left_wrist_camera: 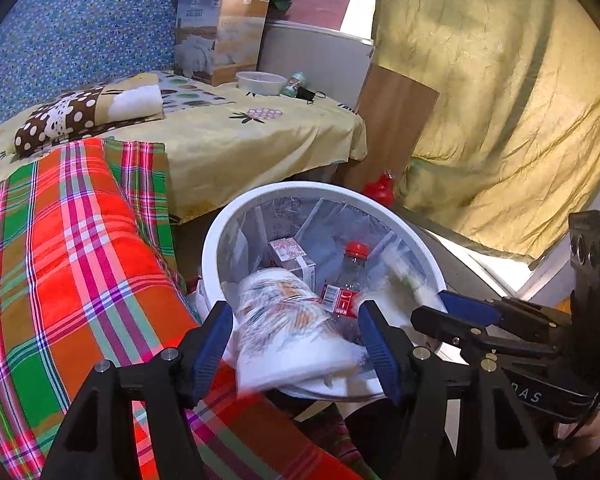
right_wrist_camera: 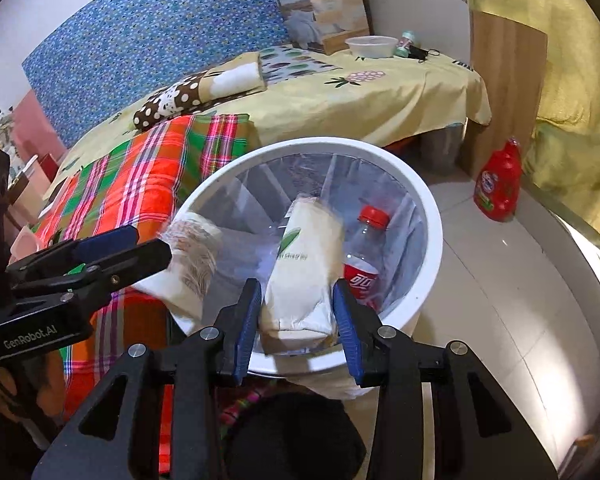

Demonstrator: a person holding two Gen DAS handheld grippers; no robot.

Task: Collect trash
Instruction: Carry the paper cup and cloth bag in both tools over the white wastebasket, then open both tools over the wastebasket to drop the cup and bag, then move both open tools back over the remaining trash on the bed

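Hovering over the white bin (right_wrist_camera: pixel 428 240), I have my left gripper (left_wrist_camera: pixel 296 344) spread wide around a loose paper cup (left_wrist_camera: pixel 284 320) and my right gripper (right_wrist_camera: pixel 296 320) clasping a tissue pack (right_wrist_camera: pixel 304 276), so either could catch the near rim and fall outside.

Two wrist cameras, close over the bin (left_wrist_camera: pixel 324 192)
Both tilt down from beside the bed (right_wrist_camera: pixel 340 96), sharing bin and bed.

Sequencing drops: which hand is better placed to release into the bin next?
Right, probably. The right gripper clamps the cream packet over the white bin's opening; the left gripper's jaws stand open, the paper cup loose between them at the rim.
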